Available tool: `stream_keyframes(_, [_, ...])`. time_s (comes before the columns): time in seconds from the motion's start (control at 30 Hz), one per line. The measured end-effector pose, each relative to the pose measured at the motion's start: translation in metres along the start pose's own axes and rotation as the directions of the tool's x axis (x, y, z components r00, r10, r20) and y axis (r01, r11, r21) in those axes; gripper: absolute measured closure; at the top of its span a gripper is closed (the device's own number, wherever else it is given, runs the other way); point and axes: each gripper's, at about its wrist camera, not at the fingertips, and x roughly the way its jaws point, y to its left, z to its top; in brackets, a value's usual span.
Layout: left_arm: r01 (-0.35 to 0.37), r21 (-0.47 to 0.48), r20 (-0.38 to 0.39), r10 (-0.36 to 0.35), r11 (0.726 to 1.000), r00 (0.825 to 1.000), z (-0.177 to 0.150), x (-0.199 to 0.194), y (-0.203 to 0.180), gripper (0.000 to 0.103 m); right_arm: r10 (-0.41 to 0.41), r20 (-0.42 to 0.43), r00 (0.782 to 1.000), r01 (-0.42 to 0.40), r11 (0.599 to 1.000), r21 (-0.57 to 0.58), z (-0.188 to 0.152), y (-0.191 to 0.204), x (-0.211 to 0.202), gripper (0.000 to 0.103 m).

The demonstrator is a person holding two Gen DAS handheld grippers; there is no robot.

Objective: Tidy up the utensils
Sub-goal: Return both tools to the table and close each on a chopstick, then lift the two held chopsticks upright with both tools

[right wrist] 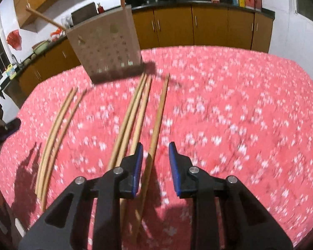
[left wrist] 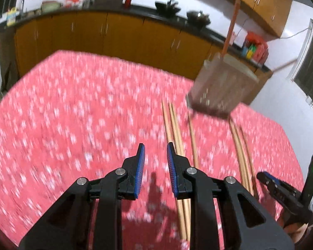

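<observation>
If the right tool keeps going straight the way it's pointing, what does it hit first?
Probably the lone chopstick running up between the open right tool, or the red tablecloth just beside it; blur leaves depth unclear.

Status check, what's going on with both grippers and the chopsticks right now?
Left gripper open, empty, above tablecloth. Right gripper open, one chopstick between its fingers, not pinched. Other chopsticks loose before perforated holder. Nothing blocking.
</observation>
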Motion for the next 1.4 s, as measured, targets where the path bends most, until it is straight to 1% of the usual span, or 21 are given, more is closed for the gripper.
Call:
stream_keyframes(0.07, [0.01, 0.004, -0.026, -0.01, 1.0, 1.0, -0.01, 0.005, -0.001, 0.08, -0.011, -0.023, 1.0, 0.011, 1.0, -0.008, -0.007, 0.002, 0.004, 0.077])
stream_keyframes(0.13, [0.021, 0.01, -0.035, -0.02, 1.0, 0.999, -0.018, 0.008, -0.003, 0.08, -0.041, -0.001, 0.999, 0.041, 0.998, -0.049, -0.014, 0.006, 0.003, 0.078])
stream_keyframes(0.17, [0.027, 0.016, -0.04, -0.026, 1.0, 0.999, -0.021, 0.009, -0.006, 0.08, -0.056, 0.005, 0.998, 0.056, 0.996, -0.067, -0.014, 0.008, 0.004, 0.082])
stream_keyframes(0.2, [0.04, 0.032, -0.043, -0.039, 0.999, 0.998, -0.024, 0.01, -0.009, 0.08, -0.072, 0.01, 0.997, 0.072, 0.994, -0.077, -0.015, 0.009, 0.004, 0.094])
stream_keyframes(0.23, [0.044, 0.038, -0.045, -0.043, 0.998, 0.998, -0.028, 0.009, -0.01, 0.08, -0.098, 0.017, 0.995, 0.099, 0.992, -0.078, -0.014, 0.008, 0.005, 0.095])
stream_keyframes(0.27, [0.051, 0.048, -0.048, -0.048, 0.998, 0.998, -0.03, 0.01, -0.013, 0.08, -0.104, 0.018, 0.994, 0.105, 0.992, -0.065, -0.012, 0.006, 0.005, 0.095])
stream_keyframes(0.33, [0.059, 0.074, -0.052, -0.056, 0.995, 0.997, -0.033, 0.011, -0.021, 0.081, -0.127, 0.021, 0.992, 0.127, 0.992, -0.015, -0.008, -0.005, 0.005, 0.095])
stream_keyframes(0.43, [0.061, 0.109, -0.063, -0.054, 0.992, 0.997, -0.037, 0.015, -0.029, 0.083, -0.13, 0.023, 0.991, 0.13, 0.991, 0.015, -0.005, -0.012, 0.006, 0.095])
stream_keyframes(0.53, [0.028, 0.152, -0.097, -0.013, 0.988, 0.995, -0.041, 0.026, -0.037, 0.088, -0.133, 0.029, 0.991, 0.133, 0.991, 0.0, -0.007, -0.012, 0.006, 0.095])
stream_keyframes(0.6, [0.006, 0.163, -0.121, 0.014, 0.987, 0.992, -0.045, 0.033, -0.038, 0.09, -0.132, 0.031, 0.991, 0.133, 0.991, -0.001, -0.008, -0.012, 0.006, 0.095])
stream_keyframes(0.63, [-0.008, 0.169, -0.126, 0.029, 0.986, 0.992, -0.046, 0.036, -0.038, 0.093, -0.132, 0.032, 0.991, 0.132, 0.991, 0.0, -0.008, -0.012, 0.006, 0.095])
stream_keyframes(0.77, [-0.055, 0.204, -0.107, 0.078, 0.978, 0.991, -0.044, 0.038, -0.041, 0.095, -0.139, 0.036, 0.99, 0.14, 0.99, -0.018, -0.01, -0.011, 0.003, 0.095])
stream_keyframes(0.83, [-0.075, 0.202, -0.101, 0.097, 0.977, 0.99, -0.04, 0.04, -0.037, 0.095, -0.128, 0.032, 0.991, 0.129, 0.991, -0.025, -0.012, -0.009, 0.002, 0.091])
stream_keyframes(0.87, [-0.081, 0.191, -0.1, 0.101, 0.978, 0.99, -0.036, 0.041, -0.034, 0.095, -0.125, 0.031, 0.992, 0.126, 0.992, -0.027, -0.012, -0.009, 0.002, 0.091])
stream_keyframes(1.03, [-0.114, 0.144, -0.091, 0.128, 0.983, 0.988, -0.021, 0.045, -0.012, 0.095, -0.138, 0.034, 0.99, 0.14, 0.989, -0.054, -0.009, -0.007, 0.005, 0.095])
stream_keyframes(1.13, [-0.106, 0.124, -0.088, 0.117, 0.987, 0.989, -0.014, 0.046, -0.003, 0.095, -0.12, 0.014, 0.993, 0.12, 0.993, -0.022, 0.0, -0.014, 0.009, 0.095])
stream_keyframes(1.23, [-0.091, 0.108, -0.083, 0.1, 0.99, 0.991, -0.012, 0.044, 0.002, 0.095, -0.153, 0.017, 0.988, 0.154, 0.988, -0.004, 0.008, -0.023, 0.014, 0.095])
stream_keyframes(1.3, [-0.097, 0.116, -0.073, 0.106, 0.988, 0.992, -0.014, 0.044, 0.0, 0.095, -0.168, 0.015, 0.986, 0.168, 0.986, 0.013, 0.014, -0.029, 0.018, 0.095])
stream_keyframes(1.4, [-0.097, 0.112, -0.071, 0.105, 0.989, 0.992, -0.014, 0.043, 0.0, 0.095, -0.167, 0.018, 0.986, 0.167, 0.986, 0.032, 0.019, -0.034, 0.022, 0.095])
